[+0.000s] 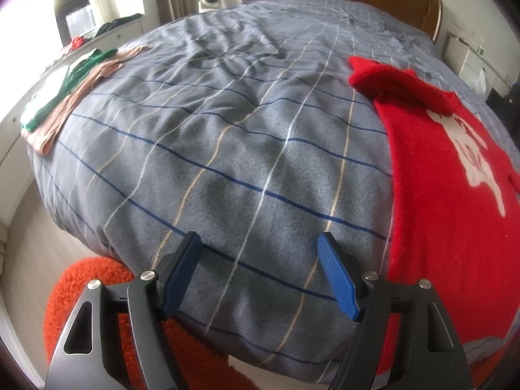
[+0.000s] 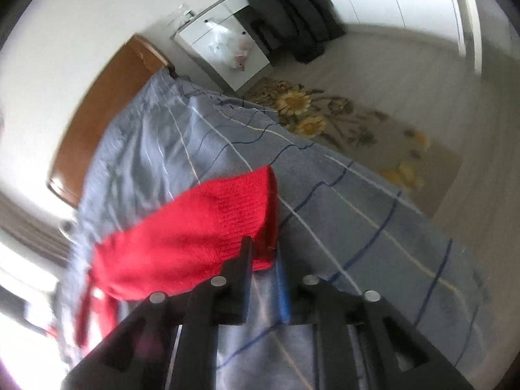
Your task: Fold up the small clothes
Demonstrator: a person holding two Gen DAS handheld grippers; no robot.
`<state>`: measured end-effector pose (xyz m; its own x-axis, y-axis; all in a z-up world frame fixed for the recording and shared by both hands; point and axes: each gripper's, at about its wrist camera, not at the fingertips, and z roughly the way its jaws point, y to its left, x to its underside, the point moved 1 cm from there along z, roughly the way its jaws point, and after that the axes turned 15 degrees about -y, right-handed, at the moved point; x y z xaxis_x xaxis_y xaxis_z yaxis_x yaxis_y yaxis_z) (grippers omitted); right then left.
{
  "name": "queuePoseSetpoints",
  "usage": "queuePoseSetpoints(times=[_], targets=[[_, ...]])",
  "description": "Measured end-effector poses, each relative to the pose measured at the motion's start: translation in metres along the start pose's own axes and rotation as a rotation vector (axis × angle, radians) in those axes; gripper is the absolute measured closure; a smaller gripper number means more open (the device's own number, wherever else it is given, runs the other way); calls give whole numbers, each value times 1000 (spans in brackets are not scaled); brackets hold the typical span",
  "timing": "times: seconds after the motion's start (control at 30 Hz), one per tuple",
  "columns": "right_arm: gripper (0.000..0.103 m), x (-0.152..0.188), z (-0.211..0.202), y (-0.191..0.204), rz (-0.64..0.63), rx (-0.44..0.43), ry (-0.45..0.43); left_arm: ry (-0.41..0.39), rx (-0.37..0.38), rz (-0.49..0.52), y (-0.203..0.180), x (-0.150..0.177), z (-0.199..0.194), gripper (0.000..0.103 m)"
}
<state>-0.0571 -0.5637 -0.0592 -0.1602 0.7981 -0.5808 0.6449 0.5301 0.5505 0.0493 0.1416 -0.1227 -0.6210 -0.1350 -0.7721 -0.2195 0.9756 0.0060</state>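
Left wrist view: left hand-held gripper (image 1: 260, 273) hovers over the near edge of the bed (image 1: 227, 149), its blue pads spread wide with only the checked grey cover between them; nothing gripped. Far ahead and to its left, at the bed's edge, lies a small stack of folded clothes (image 1: 70, 94), pinkish with green on top. To its right, just beside the right finger, the red knit sweater (image 1: 438, 178) lies spread flat with a white motif showing; the sleeve (image 1: 399, 81) at its far end is already turned in across the body.

Right wrist view: blurred. Right hand-held gripper (image 2: 264, 253) has its jaws nearly together, a narrow gap left. The sweater's folded edge (image 2: 201, 230) sits at the fingertips and to their left; the corner meets the tips, but I cannot tell whether the pads pinch any cloth or have let go.

Handling judgement: chunky knit, so soft, floppy, light to moderate in weight, with no stiffness to hold a fold unaided. Fuzzy surface should grip the pads well and drag on the brushed cover instead of sliding. Not fragile, though stitches may snag on a pad edge. Best holds: hem corners or shoulder seams, pinching through both layers; lift, carry over, lay down, then release. Left side hem is closest for the free gripper.
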Motion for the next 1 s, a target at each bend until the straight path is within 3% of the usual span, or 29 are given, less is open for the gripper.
queuePoseSetpoints(times=[0.07,0.17,0.23,0.3,0.33,0.4,0.5,0.63,0.73,0.83,0.87,0.9,0.93,1.0], targets=[[85,-2,-12,-3,1,27,-34,-6,-4,15,-2,0,-3,27],[83,-4,-36,9,-98,69,-113,-10,23,79,-12,-9,-17,27],[82,-1,-45,27,-169,45,-129,-16,80,100,-21,-24,-27,27],[79,6,-52,47,-237,-1,-128,-30,187,96,-34,-59,-36,25],[72,12,-55,56,-269,-23,-126,-31,225,95,-40,-72,-36,19],[61,31,-60,74,-323,-70,-125,-34,327,94,-57,-112,-32,15],[60,71,-61,93,-381,-137,-94,-6,460,119,-99,-167,-5,15],[60,135,-56,110,-447,-211,-29,72,519,220,-161,-203,54,15],[60,169,-50,118,-516,-224,13,132,495,269,-199,-207,104,15],[60,183,-55,135,-625,-263,10,245,532,263,-228,-190,146,16],[57,184,-56,136,-638,-266,9,290,546,256,-235,-181,158,19],[55,187,-53,137,-648,-264,16,307,558,253,-237,-177,162,31],[55,189,-50,136,-657,-254,29,316,610,264,-242,-169,157,41],[55,189,-43,135,-658,-238,48,280,745,346,-249,-158,127,41]])
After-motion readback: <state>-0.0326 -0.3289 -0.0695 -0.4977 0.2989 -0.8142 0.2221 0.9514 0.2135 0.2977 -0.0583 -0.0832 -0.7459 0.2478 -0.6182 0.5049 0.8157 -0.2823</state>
